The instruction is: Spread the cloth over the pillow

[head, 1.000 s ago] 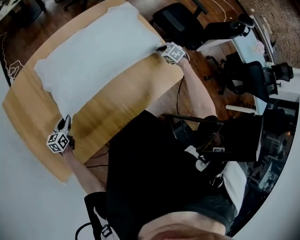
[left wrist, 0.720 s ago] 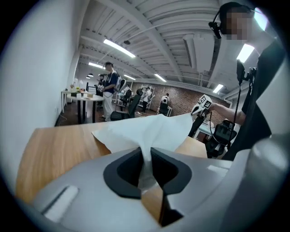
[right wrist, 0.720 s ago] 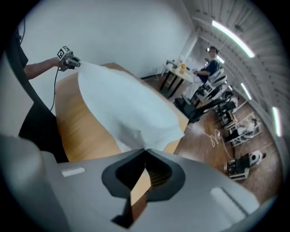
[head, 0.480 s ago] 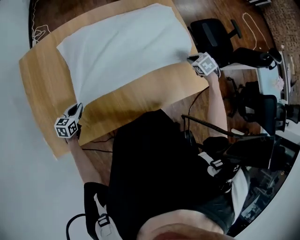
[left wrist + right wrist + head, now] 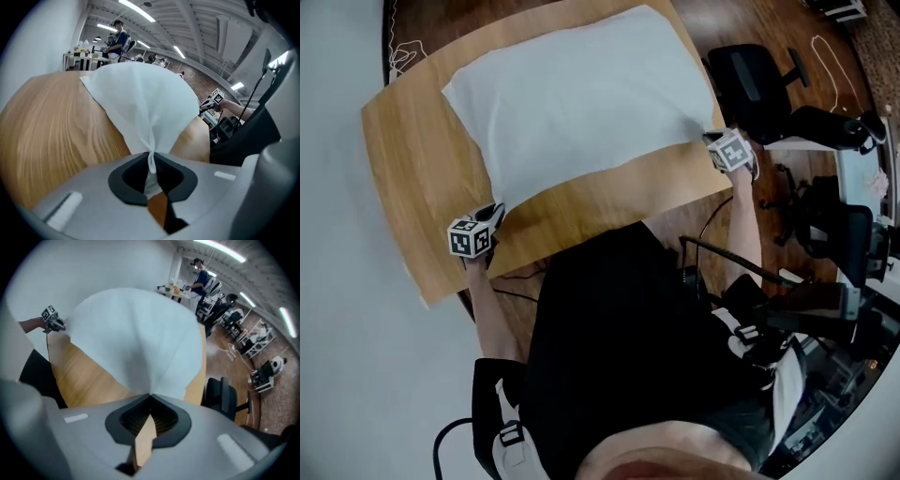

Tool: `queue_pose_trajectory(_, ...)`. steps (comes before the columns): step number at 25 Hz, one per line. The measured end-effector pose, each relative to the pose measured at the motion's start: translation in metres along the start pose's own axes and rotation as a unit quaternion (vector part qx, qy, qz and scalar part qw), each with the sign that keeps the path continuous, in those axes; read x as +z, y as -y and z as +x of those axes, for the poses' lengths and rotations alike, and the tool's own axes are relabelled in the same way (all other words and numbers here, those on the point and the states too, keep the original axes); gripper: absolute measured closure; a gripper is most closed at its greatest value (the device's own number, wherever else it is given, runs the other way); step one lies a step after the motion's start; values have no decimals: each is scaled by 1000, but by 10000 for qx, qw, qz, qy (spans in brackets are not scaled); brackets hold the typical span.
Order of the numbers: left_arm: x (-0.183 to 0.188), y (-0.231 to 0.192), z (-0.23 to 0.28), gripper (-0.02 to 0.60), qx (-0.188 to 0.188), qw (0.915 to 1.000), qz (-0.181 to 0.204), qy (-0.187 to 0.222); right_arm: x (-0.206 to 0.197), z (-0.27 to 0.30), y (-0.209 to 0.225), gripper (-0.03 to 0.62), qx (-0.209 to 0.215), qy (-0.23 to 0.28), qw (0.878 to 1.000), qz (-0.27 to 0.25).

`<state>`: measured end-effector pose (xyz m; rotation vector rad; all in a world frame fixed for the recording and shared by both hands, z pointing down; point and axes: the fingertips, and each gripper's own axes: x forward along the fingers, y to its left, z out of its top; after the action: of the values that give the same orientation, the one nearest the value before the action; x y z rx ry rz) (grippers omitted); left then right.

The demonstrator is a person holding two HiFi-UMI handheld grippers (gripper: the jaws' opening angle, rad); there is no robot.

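Cloth, spread white across the table (any pillow beneath is hidden), is clamped at its near corners by the left gripper and right gripper, which should, I judge, pull evenly to keep the edge taut.

We record the left forearm and right forearm stretched out and spread apart. The left gripper points obliquely down; its jaws have just been closing and pinch a corner of the cloth. The right gripper points steeply down, jaws together on another corner.
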<state>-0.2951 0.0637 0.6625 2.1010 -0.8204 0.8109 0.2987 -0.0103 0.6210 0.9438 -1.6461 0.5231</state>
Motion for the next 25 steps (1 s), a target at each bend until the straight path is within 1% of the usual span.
queue_pose_trajectory(1,6,2,-4,558,-14,10000,-19,52,-5,6,-2,589,54,-133,9999,-3)
queue_pose_trajectory(2,22,8,-20,560,6,9997,14,244,0,-8,1,589,-82,-77,9999,7)
queue_pose_trajectory(3,44,16,-40,561,71,9986,113,504,14,-38,11,589,-359,203,9991,35)
queue_pose_trajectory(4,64,24,-57,561,175,9970,260,706,33,-74,22,589,-673,605,9959,67)
queue_pose_trajectory(5,72,30,-66,561,272,9961,384,749,47,-104,29,589,-920,959,9911,106)
queue_pose_trajectory(6,63,33,-63,561,299,9969,414,597,48,-114,31,589,-1018,1134,9882,173)
queue_pose_trajectory(7,42,32,-49,561,236,9988,339,276,38,-99,27,590,-916,1088,9895,245)
queue_pose_trajectory(8,15,27,-28,560,124,9996,206,-134,20,-61,18,590,-645,843,9939,284)
queue_pose_trajectory(9,-10,21,-7,558,25,9985,79,-537,-1,-14,9,590,-321,458,9980,300)
queue_pose_trajectory(10,-28,15,8,558,-32,9963,-4,-857,-21,29,2,590,-88,55,9995,312)
queue_pose_trajectory(11,-37,10,17,549,-55,9944,-53,-1055,-36,59,1,589,-28,-226,9993,302)
queue_pose_trajectory(12,-41,6,21,528,-49,9934,-80,-1146,-42,75,4,589,-113,-344,9990,253)
queue_pose_trajectory(13,-41,3,23,497,-12,9931,-80,-1170,-42,82,9,589,-234,-353,9990,171)
queue_pose_trajectory(14,-39,0,24,444,41,9934,-69,-1147,-40,85,13,588,-306,-317,9990,94)
queue_pose_trajectory(16,-35,-8,22,419,116,9948,-108,-1003,-37,87,14,585,-273,-211,9994,75)
queue_pose_trajectory(17,-34,-12,20,391,134,9955,-147,-927,-37,85,13,578,-204,-155,9996,148)
queue_pose_trajectory(18,-34,-18,15,376,164,9960,-204,-851,-37,83,11,564,-125,-99,9996,249)
queue_pose_trajectory(20,-38,-34,-3,342,294,9965,-430,-658,-39,79,9,486,-11,3,9990,458)
queue_pose_trajectory(22,-48,-46,-26,307,376,9952,-762,-491,-46,70,12,472,23,97,9978,661)
queue_pose_trajectory(24,-59,-52,-47,307,493,9931,-1006,-343,-66,58,20,443,-93,32,9966,819)
queue_pose_trajectory(25,-58,-52,-57,307,572,9927,-1044,-190,-77,50,27,429,-197,-23,9960,873)
